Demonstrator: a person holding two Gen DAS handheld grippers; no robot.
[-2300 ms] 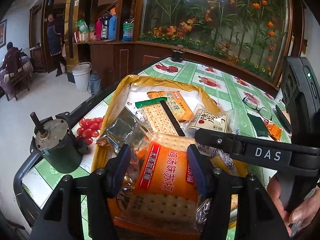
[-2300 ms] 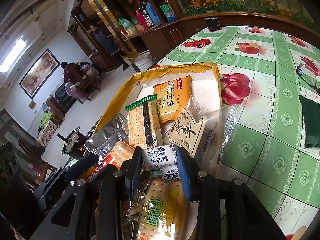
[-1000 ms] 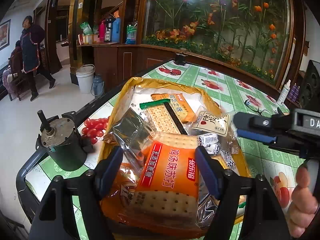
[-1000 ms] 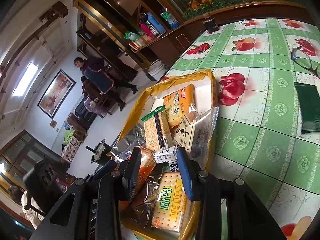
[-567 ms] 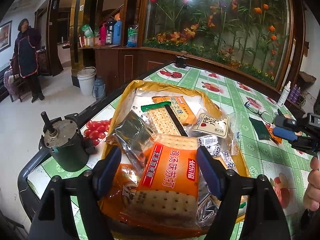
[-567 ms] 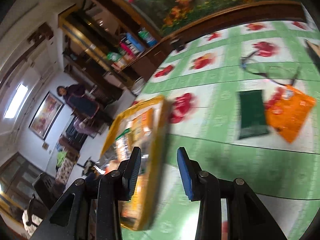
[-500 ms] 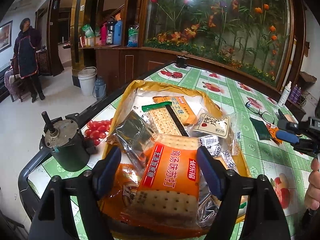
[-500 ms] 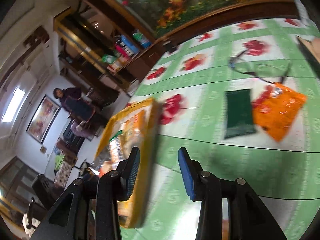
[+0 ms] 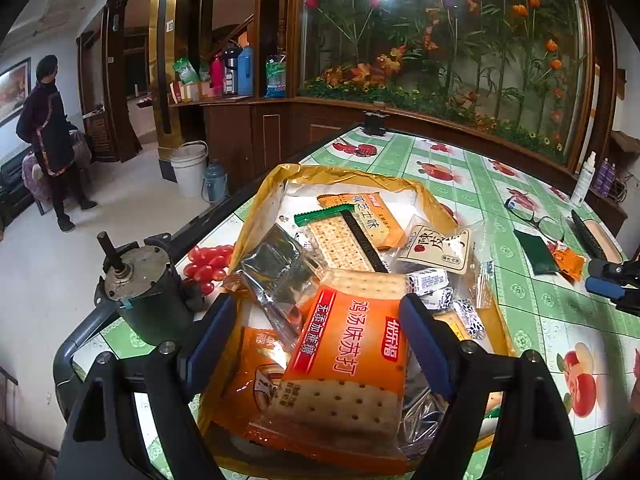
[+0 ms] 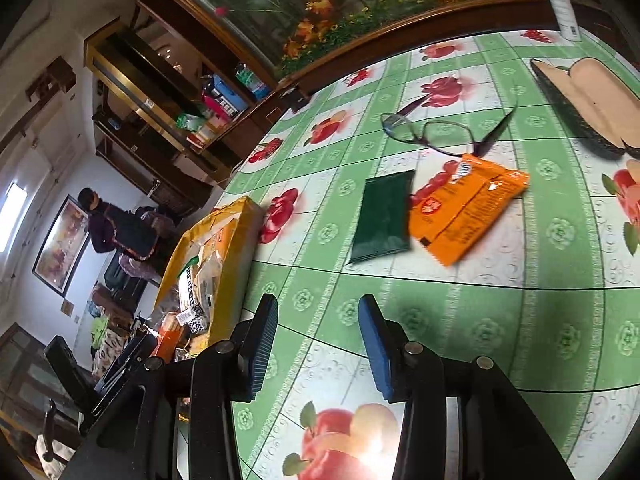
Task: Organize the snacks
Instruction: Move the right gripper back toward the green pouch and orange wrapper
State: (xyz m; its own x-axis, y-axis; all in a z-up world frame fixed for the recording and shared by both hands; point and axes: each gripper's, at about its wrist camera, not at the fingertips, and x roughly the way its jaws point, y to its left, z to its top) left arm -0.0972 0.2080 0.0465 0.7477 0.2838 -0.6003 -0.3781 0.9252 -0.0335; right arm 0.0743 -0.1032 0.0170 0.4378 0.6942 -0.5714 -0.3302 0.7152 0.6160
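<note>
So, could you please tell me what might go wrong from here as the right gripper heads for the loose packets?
1. The thin-framed eyeglasses lie unfolded right beside the orange foil snack packet; the open right gripper could snag or knock them.
2. The flat dark green packet touches the orange one, so a grasp may drag both.
3. The yellow plastic bag is heaped; the orange cracker pack between the left gripper's open fingers could slide out.

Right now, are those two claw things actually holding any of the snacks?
No. The left gripper is open astride the orange cracker packet; the right gripper is open over the tablecloth.
</note>
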